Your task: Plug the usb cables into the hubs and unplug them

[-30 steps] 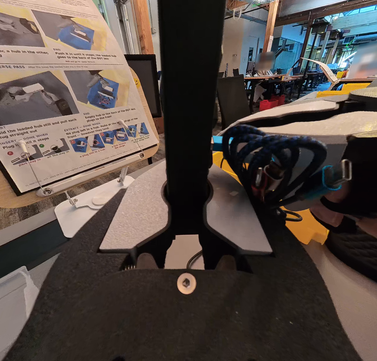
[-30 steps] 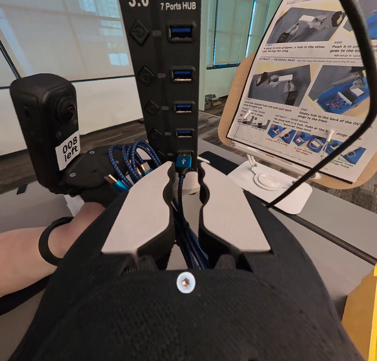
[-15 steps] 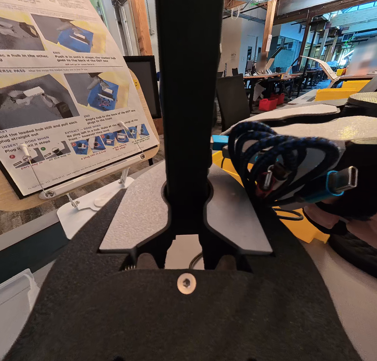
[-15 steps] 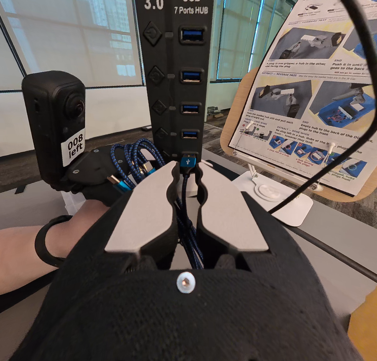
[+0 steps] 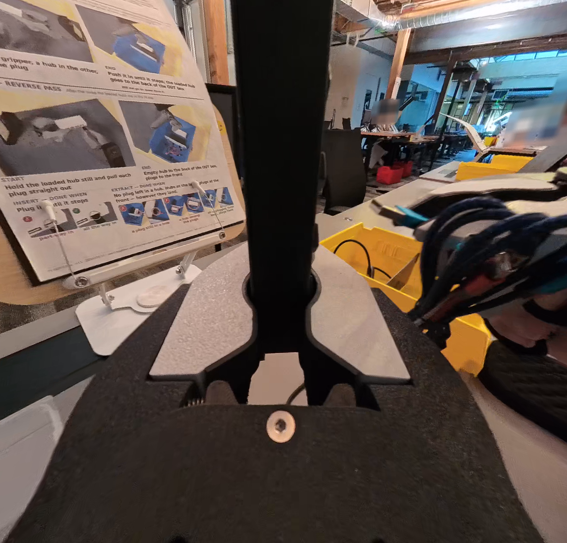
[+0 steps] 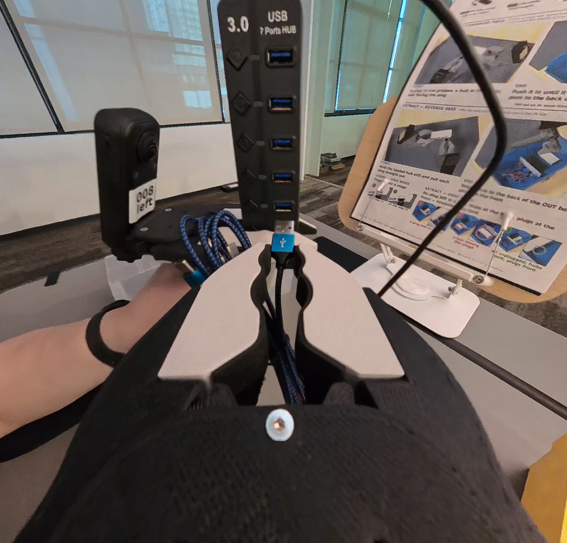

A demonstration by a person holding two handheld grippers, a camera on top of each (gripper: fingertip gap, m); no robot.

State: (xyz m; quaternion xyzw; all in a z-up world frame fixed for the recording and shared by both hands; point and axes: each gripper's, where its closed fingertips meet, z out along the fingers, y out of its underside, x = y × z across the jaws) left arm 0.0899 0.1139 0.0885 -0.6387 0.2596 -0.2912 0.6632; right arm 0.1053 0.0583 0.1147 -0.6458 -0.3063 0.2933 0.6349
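Our left gripper (image 5: 282, 285) clamped on upright hub (image 6: 264, 104), our right gripper (image 6: 282, 252) pinching blue plug (image 6: 283, 242), its tip just clear of hub's lower edge, bin (image 5: 386, 252) near

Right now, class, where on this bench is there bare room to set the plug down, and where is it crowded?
Free: grey table between the right gripper and the stand's white base. Crowded: the gap between hub and gripper, filled by the blue plug and the coiled cable; the yellow bin already holds a cable.
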